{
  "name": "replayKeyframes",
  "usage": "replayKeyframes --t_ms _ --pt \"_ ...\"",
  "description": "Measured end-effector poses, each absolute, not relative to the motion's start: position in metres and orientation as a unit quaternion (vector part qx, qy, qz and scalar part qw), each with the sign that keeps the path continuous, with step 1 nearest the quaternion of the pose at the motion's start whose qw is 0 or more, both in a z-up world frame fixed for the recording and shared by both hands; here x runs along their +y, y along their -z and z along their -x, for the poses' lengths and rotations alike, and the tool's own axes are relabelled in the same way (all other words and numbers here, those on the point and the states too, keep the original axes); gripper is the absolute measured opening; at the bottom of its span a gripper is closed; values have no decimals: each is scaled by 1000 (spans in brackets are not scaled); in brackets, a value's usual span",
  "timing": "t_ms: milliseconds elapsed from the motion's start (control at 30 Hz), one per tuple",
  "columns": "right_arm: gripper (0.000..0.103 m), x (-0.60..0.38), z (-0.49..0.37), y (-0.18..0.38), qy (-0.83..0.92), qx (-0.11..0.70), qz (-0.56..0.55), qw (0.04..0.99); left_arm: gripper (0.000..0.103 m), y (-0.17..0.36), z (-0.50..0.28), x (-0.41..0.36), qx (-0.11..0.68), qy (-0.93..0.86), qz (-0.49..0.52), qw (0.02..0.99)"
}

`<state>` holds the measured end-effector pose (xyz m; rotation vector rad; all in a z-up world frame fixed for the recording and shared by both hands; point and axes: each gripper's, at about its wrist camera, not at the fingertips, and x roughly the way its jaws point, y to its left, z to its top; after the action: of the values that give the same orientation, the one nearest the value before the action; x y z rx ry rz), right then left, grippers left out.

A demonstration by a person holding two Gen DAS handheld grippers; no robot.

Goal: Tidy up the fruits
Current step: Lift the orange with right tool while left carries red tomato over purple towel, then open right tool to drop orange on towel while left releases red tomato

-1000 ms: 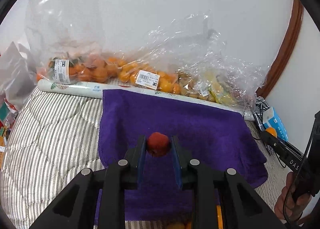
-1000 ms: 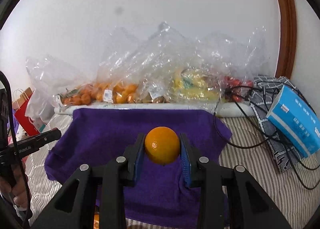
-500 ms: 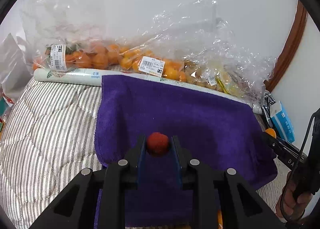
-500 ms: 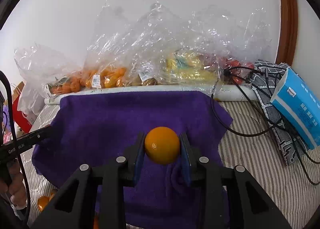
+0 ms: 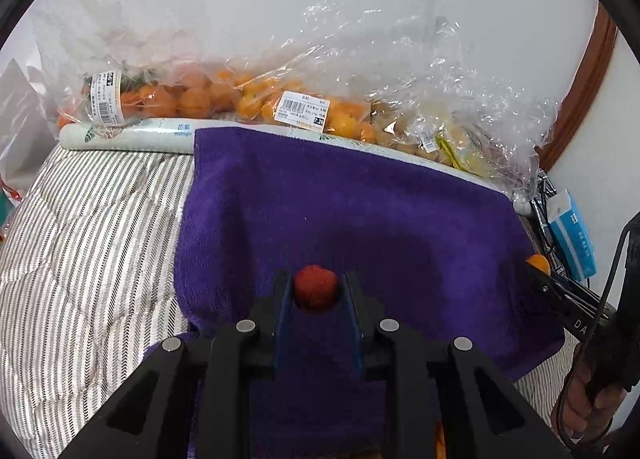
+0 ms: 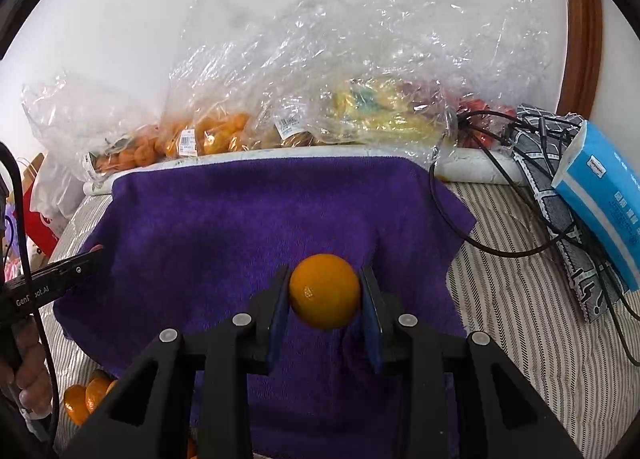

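Note:
My left gripper (image 5: 315, 291) is shut on a small red fruit (image 5: 315, 286) and holds it above the near part of a purple towel (image 5: 360, 203). My right gripper (image 6: 324, 291) is shut on an orange (image 6: 324, 290) and holds it over the same purple towel (image 6: 240, 227). The orange's edge shows in the left wrist view (image 5: 538, 262) at the right gripper's tip. The left gripper's tip shows at the left of the right wrist view (image 6: 80, 265).
Clear plastic bags of oranges (image 5: 224, 99) and yellow fruit (image 6: 380, 115) line the wall behind the towel. A blue tissue pack (image 6: 604, 187) and black cables (image 6: 500, 187) lie right. Loose oranges (image 6: 86, 399) sit at bottom left. Striped bedding (image 5: 88, 227) surrounds the towel.
Both grippers have moved forward and lower over the towel, each still holding its fruit. The bags along the wall look closer.

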<state>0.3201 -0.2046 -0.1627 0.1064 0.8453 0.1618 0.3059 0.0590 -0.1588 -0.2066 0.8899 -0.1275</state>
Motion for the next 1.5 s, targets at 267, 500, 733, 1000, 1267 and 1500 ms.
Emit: replayKeyframes --t_ms 267,500,733,1000,1267,1500 --pt "34 -204 -320 168 -78 415 -52 905 24 164 -306 55 437 59 90 893" --pt "34 -202 -318 167 -82 413 -46 906 24 165 -306 53 440 63 88 892" --pt "39 -203 -314 162 -89 404 -50 909 40 158 -302 53 431 68 92 895" --pt "70 -197 -301 139 -101 370 -43 923 53 137 -290 47 407 81 81 906" --pt "93 -185 -280 104 -59 366 8 929 54 108 -266 44 391 94 78 912" --pt "98 -191 -235 81 -45 336 -7 941 53 91 -235 47 386 63 55 919"
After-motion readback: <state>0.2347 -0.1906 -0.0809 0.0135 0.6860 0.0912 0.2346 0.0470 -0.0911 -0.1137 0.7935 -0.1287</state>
